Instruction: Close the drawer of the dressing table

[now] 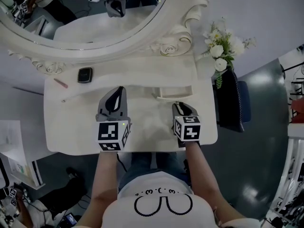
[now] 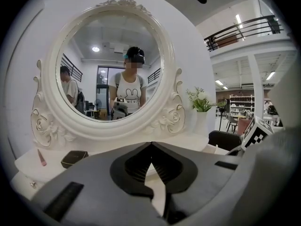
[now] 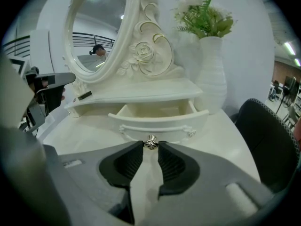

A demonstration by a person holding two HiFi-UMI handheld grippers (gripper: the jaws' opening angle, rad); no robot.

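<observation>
We pinch drawer (image 3: 160, 120) knob (image 3: 150, 142) in right gripper (image 3: 150, 146) | left gripper (image 2: 151, 145) pressed together | vase (image 3: 210, 74) 1 o'clock, chair (image 1: 231, 101) 3 o'clock of drawer

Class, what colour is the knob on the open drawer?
Shiny silver; the knob shows best in the right gripper view.

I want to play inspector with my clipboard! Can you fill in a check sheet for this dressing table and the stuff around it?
surface: white tabletop, mostly bare.
job's things: drawer pulled open, nothing visible inside; silver knob on its front.
clutter: black case and pink stick at the foot of the mirror; vase of flowers at the right.
grippers: left gripper shut, empty; right gripper shut on the silver knob.
cables: nothing seen on the tabletop.
surroundings: dark chair beside the table; grey floor.
</observation>
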